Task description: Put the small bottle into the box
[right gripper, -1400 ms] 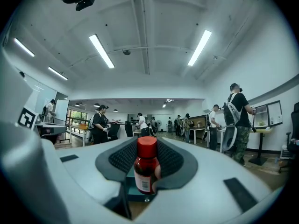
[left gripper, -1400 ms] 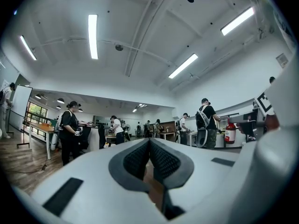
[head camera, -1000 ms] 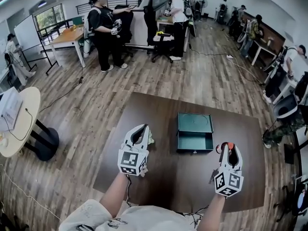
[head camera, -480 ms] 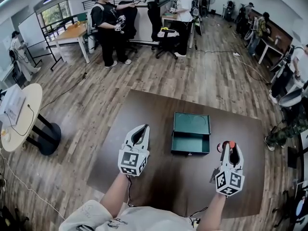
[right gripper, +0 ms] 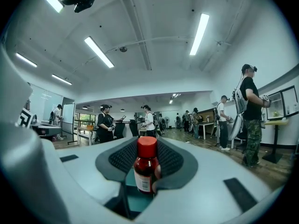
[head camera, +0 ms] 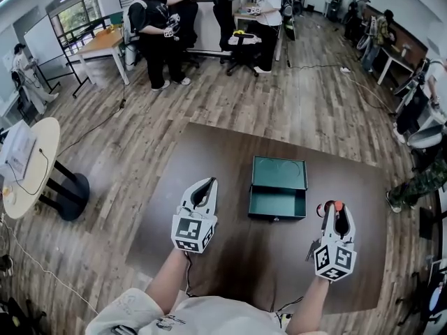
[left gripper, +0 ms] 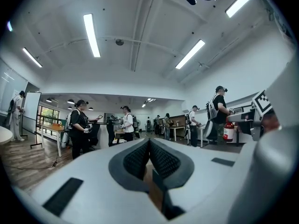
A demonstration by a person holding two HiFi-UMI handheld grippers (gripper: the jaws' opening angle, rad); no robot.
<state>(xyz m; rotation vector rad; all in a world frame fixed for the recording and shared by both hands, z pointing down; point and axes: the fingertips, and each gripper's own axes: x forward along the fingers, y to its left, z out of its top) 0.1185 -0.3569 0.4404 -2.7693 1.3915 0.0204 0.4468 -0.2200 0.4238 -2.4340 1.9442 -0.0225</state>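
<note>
The small bottle (right gripper: 146,169) has a red cap, a dark red body and a white label. It stands upright between the pads of my right gripper (right gripper: 146,149), which is shut on it. In the head view the bottle's red cap (head camera: 338,205) shows at the tip of the right gripper (head camera: 334,209), to the right of the box. The teal box (head camera: 278,187) lies open on the brown table (head camera: 223,152), its lid folded back. My left gripper (head camera: 207,184) hovers left of the box, its jaws shut with nothing between them (left gripper: 149,144).
Several people stand at desks (head camera: 105,44) across the wooden floor, far from the table. A round white table (head camera: 31,166) stands at the left. An office chair (head camera: 243,47) is beyond the table. The teal box's inside (right gripper: 140,199) shows under the right jaws.
The head view has swung slightly, so the box sits a little further left in the picture. Both grippers keep their pose, the right one still on the bottle.
</note>
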